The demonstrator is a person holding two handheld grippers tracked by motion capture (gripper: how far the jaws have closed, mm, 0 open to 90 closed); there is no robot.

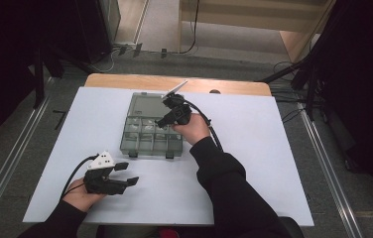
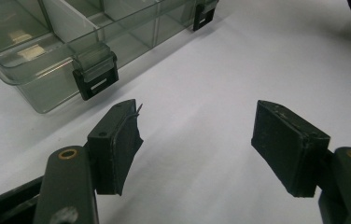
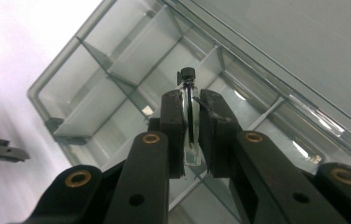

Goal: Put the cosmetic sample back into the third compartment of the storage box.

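White-topped table with a wood far edge, grey carpet and cables around it. Right gripper fingers clamp a small black-capped glass vial over the open clear compartment box. Left gripper rests on the table near the box, fingers wide, empty.

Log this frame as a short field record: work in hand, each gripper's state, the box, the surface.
work: placing a small glass vial into a clear compartment box
right gripper: shut on the vial, black cap up, above the compartments
left gripper: open, nothing between its jaws, near the box's front latches
box: lid open, the compartments in sight look empty
surface: white table
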